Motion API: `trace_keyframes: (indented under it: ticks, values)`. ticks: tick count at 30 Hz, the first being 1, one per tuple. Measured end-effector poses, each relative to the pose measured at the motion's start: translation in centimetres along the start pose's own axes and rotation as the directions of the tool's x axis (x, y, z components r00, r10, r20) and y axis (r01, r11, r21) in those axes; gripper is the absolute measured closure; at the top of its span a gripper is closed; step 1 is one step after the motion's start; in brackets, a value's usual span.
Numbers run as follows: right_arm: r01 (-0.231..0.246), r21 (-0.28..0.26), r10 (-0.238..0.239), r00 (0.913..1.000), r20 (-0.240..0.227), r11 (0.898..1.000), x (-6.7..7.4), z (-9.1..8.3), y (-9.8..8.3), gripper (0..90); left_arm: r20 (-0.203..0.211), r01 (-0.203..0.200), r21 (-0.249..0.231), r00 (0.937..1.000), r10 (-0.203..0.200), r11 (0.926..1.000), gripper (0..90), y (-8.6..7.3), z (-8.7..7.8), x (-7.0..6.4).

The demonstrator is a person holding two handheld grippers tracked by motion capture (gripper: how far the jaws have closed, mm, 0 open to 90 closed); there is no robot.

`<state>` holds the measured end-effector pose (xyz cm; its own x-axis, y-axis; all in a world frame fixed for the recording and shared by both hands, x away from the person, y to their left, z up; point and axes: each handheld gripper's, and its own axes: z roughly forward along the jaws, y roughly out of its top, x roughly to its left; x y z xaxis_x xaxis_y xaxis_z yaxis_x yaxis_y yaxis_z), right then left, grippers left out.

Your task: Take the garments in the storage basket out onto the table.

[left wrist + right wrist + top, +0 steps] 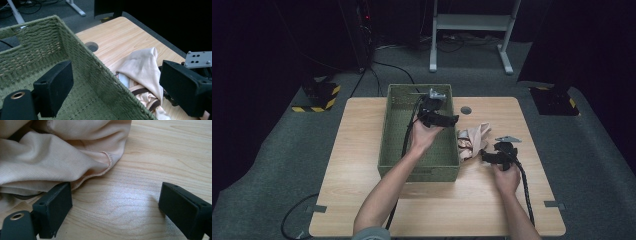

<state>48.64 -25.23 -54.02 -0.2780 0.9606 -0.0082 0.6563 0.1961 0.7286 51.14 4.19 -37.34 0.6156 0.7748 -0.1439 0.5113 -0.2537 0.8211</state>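
Centrally on the light wooden table sits a rectangular olive-green woven basket, whose visible floor is bare weave, and the left gripper hangs over its inside near the right wall with its jaws spread wide on nothing. Just right of the basket, touching its outer wall, lies a crumpled beige cloth with brown stripes on the tabletop. Right of that cloth, the right gripper rests low over the wood, jaws parted and empty, one jaw at the cloth's hem.
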Motion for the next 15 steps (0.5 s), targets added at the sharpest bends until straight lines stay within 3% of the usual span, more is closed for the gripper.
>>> trace_keyframes:
  ticks: [15]
  values:
    - [0.001,0.000,-0.001,1.0000,0.000,1.000,0.0,0.0,0.0,11.2,-0.007,0.040,-0.024,0.9992,-0.041,0.9989,12.3,-0.9,-1.2,1.2]
